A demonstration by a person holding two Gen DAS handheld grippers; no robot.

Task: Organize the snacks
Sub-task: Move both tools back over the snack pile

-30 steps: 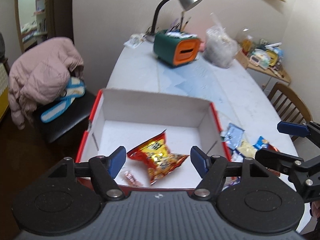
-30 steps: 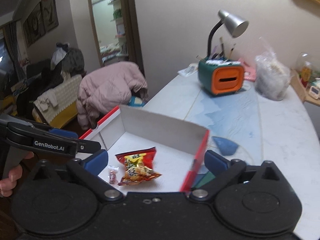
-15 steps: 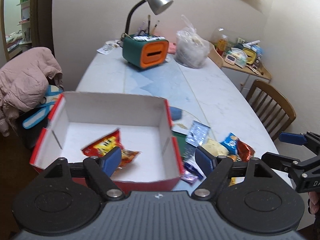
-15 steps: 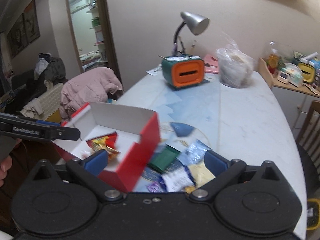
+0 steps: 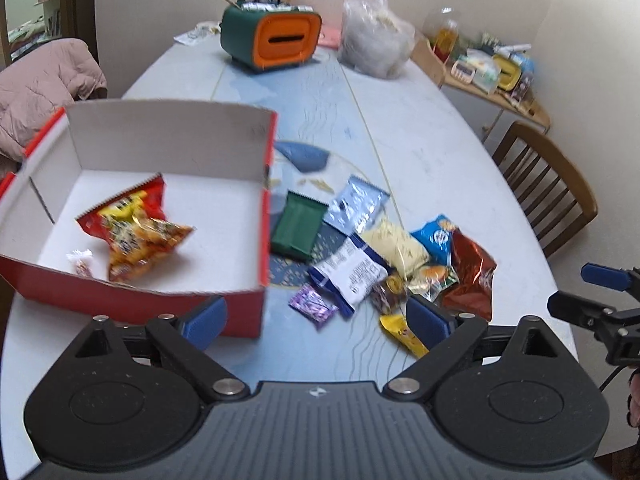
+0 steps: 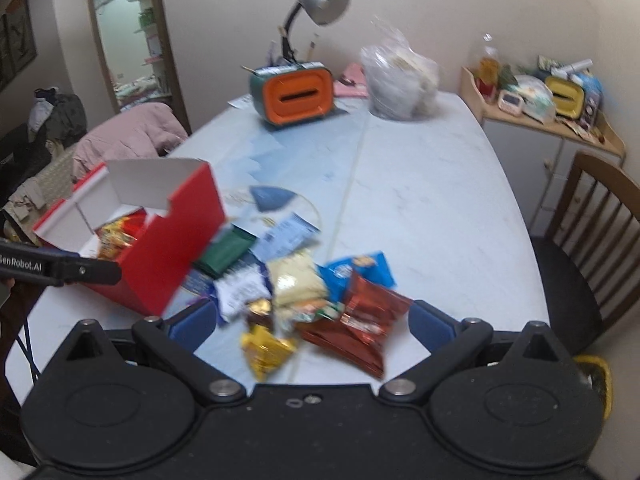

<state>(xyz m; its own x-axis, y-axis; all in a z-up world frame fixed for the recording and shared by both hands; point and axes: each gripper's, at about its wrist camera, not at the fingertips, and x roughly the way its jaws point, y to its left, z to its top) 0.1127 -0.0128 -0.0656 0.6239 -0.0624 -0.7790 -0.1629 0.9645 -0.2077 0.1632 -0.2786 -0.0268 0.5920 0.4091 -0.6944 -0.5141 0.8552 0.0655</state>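
Observation:
A red cardboard box (image 5: 132, 300) with a white inside stands at the table's left; it also shows in the right wrist view (image 6: 168, 248). In it lie a red-and-yellow snack bag (image 5: 136, 224) and a small wrapped candy (image 5: 82, 262). A pile of several loose snack packets (image 5: 372, 252) lies right of the box, among them a green packet (image 5: 298, 226), a brown-red bag (image 6: 360, 328) and a yellow packet (image 6: 264, 350). My left gripper (image 5: 316, 320) is open and empty above the box's near right corner. My right gripper (image 6: 312, 322) is open and empty above the pile's near side.
An orange-and-green pen holder (image 5: 276, 40) with a desk lamp (image 6: 316, 4) and a clear plastic bag (image 5: 374, 48) stand at the table's far end. A wooden chair (image 5: 548, 188) is on the right. A pink jacket (image 5: 40, 84) lies on a chair to the left.
Both grippers have swung right, away from over the box toward the snack pile. The box has shifted left in both views. Both stay open and empty.

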